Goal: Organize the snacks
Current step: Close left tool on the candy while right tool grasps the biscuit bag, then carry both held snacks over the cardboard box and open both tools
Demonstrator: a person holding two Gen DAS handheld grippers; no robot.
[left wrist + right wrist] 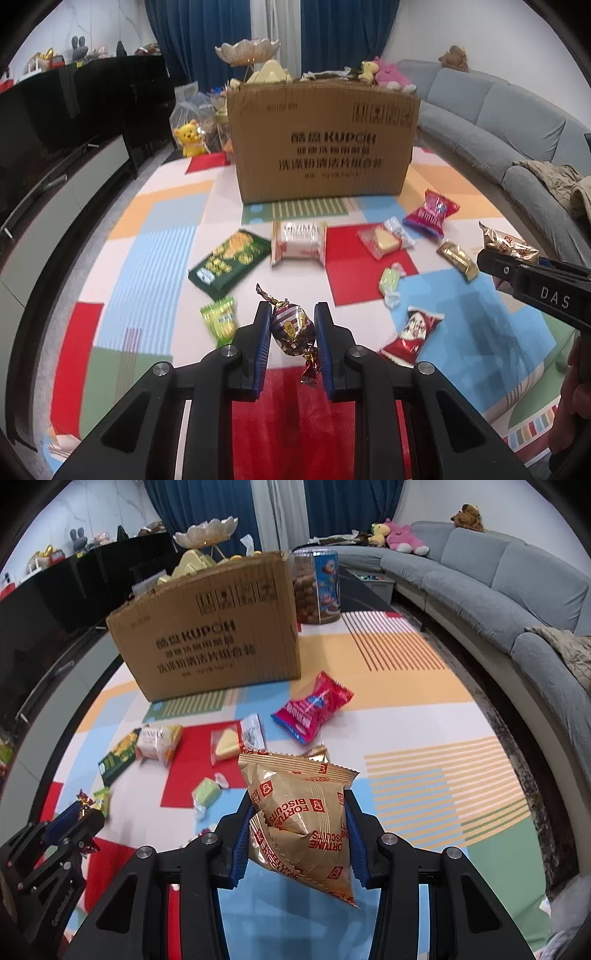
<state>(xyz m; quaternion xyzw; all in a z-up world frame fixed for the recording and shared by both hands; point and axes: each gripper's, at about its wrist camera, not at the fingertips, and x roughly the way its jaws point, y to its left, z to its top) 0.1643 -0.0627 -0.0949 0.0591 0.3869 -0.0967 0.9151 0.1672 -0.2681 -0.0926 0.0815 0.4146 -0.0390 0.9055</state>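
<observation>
Gold-foil fortune biscuit packet (299, 819) sat pinched in the right gripper (297, 834); the left gripper (291, 332) clamped a wrapped candy (293, 328); both wanted lifting clear over the cardboard box (218, 642), upper centre, before release.

Grey sofa (480, 565) – plush toys (400, 537) – blue curtains (192, 33).

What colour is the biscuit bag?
The fortune biscuit bag is gold with red print, clearest in the right wrist view.
</observation>
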